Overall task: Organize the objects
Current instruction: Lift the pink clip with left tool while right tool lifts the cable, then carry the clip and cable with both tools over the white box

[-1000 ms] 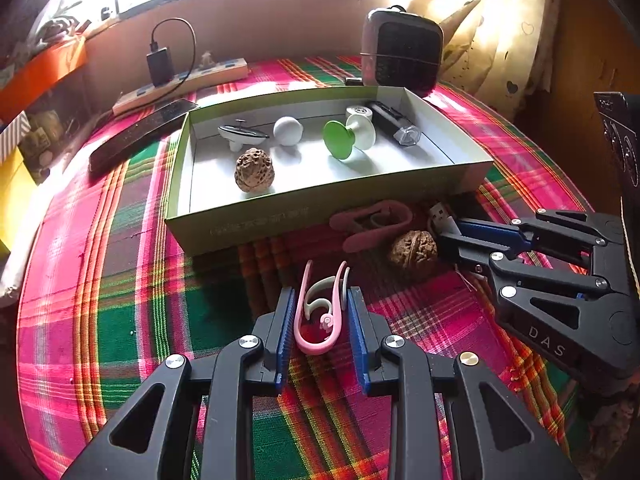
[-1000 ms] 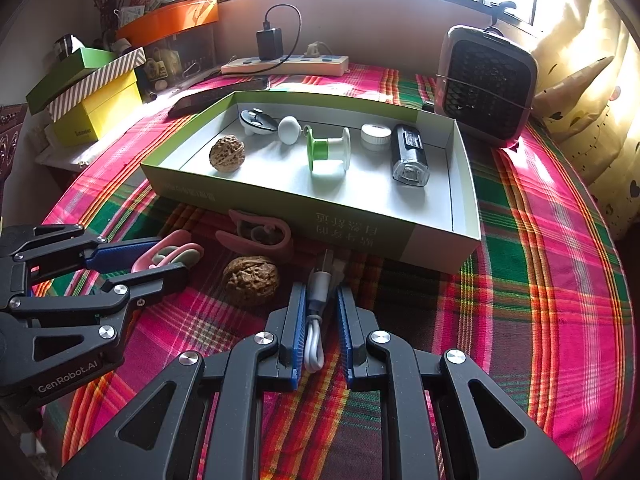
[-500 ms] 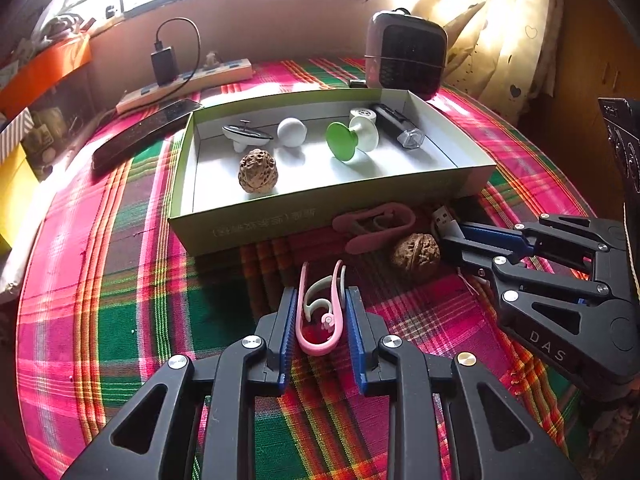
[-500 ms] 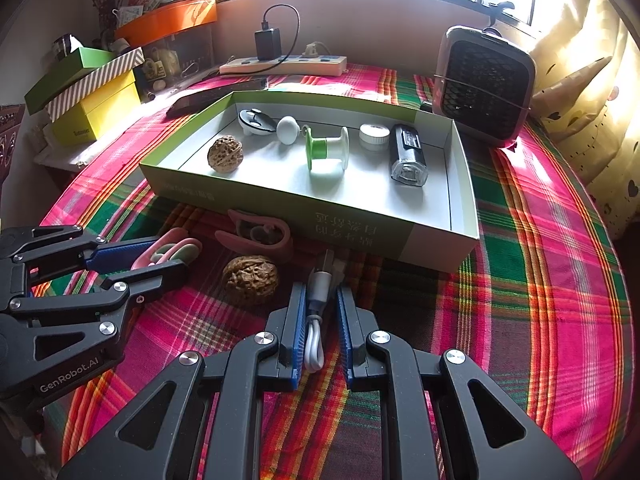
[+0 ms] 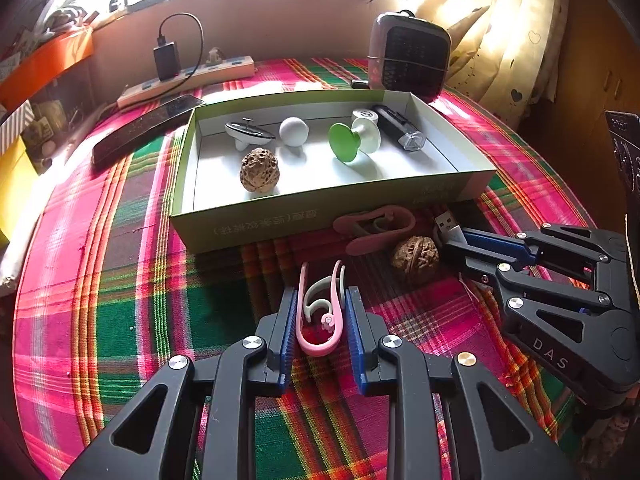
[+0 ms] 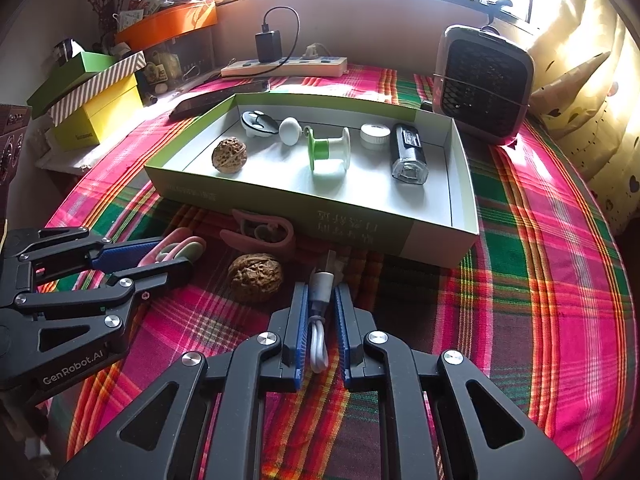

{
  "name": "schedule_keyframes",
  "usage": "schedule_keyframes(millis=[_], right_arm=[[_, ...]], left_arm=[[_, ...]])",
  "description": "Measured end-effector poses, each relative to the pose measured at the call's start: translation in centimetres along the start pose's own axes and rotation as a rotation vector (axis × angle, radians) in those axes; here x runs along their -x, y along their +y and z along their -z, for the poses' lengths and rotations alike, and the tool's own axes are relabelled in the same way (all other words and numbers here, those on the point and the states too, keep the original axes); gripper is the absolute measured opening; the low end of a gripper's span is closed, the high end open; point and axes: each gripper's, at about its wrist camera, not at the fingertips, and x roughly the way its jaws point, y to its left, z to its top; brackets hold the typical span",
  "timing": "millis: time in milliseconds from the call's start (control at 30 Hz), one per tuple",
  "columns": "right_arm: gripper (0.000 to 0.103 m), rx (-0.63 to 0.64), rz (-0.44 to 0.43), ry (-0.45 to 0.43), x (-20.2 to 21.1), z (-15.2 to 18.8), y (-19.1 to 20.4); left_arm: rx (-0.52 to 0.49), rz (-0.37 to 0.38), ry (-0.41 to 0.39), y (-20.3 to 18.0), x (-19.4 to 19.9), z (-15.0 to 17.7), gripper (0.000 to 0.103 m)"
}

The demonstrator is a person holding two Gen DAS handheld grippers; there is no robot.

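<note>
The pink clip (image 5: 320,316) and USB cable (image 6: 320,312) were clamped lengthwise in left (image 5: 320,316) and right grippers (image 6: 321,312), near of the green box (image 5: 320,216).

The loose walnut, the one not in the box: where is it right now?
The walnut lies on the plaid cloth in front of the green box, just beyond and between the two grippers, beside the dusty-pink clip. It also shows right of centre in the left wrist view.
</note>
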Motion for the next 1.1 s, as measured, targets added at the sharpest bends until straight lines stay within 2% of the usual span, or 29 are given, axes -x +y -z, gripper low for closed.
schedule_keyframes(millis=[433,700,1100], right_arm=[[0.013,-0.018,-0.017,-0.026,1.4,0.0,-0.1],[0.012,-0.056,-0.065,-0.042,2.3,0.1,-0.7],[0.011,-0.085,-0.056,-0.065,3.3,-0.1,-2.0]], left_arm=[[-0.008,-0.003,-0.035,-0.2,1.5,-0.6,0.021],[-0.006,0.000,-0.042,-0.4,2.0,-0.7,0.021],[-0.010,0.004,-0.048,-0.5,2.2,-1.1,0.021]])
